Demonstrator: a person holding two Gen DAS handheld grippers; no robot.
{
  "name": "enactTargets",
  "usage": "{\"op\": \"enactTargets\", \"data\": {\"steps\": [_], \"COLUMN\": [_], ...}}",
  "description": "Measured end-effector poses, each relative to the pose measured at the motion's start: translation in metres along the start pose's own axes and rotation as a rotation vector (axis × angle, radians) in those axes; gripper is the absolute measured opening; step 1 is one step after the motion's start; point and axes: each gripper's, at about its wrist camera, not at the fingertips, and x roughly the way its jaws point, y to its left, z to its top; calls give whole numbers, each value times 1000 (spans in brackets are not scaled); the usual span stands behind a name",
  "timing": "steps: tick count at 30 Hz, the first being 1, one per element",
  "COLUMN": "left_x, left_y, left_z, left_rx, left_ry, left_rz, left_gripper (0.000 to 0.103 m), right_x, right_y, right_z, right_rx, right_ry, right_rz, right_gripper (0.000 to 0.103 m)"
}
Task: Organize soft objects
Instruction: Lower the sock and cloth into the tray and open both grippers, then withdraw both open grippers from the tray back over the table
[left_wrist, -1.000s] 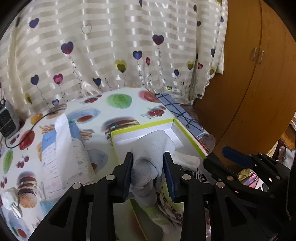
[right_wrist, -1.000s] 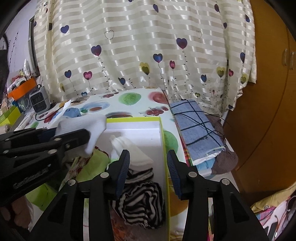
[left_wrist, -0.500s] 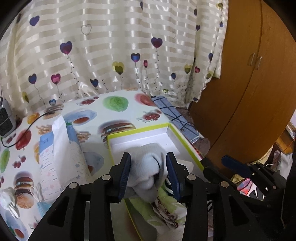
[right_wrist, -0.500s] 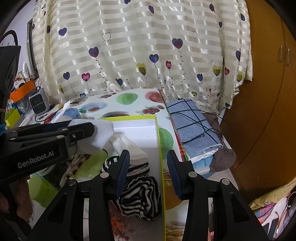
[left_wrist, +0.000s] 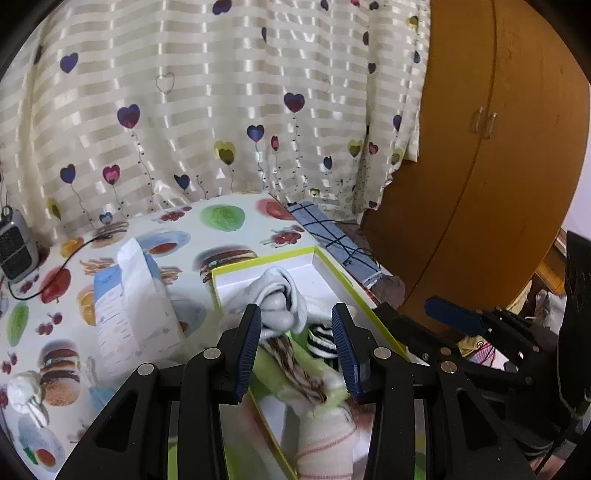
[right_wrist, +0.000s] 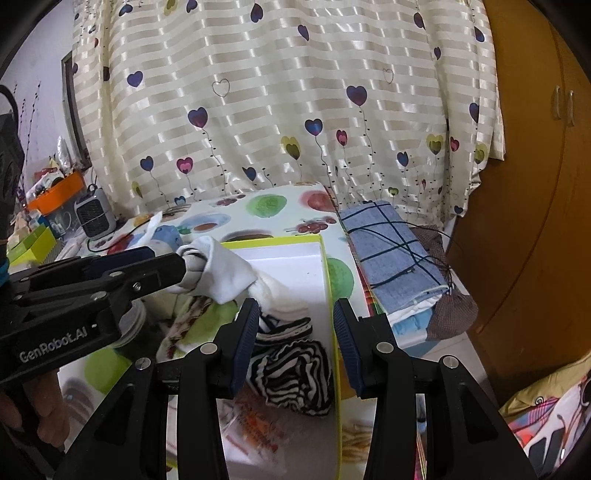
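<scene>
The right gripper (right_wrist: 295, 334) hangs with its jaws apart and empty over a yellow-rimmed white box (right_wrist: 330, 291), above a black-and-white striped sock (right_wrist: 295, 376) lying inside. From the left, the left gripper (right_wrist: 173, 267) reaches over the box with a white sock (right_wrist: 225, 275) at its tip. A blue checked cloth (right_wrist: 388, 251) lies right of the box.

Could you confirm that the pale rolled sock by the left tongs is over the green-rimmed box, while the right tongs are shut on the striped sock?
One thing is off: the right tongs are open and hold nothing; the striped sock lies in the box, as the right wrist view shows. The pale sock is over the box by the left tongs.
</scene>
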Motion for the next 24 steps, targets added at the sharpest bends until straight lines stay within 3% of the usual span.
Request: {"op": "enactTargets", "data": {"steps": [24], "left_x": [-76], "left_y": [23], "left_z": [-40], "left_rx": [-31], "left_ry": [-48], "left_rz": [0], "left_gripper": [38], "right_x": [-60], "right_y": [54], "right_z": [-21], "right_rx": [-94], "right_ry": [-27], "right_rz": [-3], "right_gripper": [44]}}
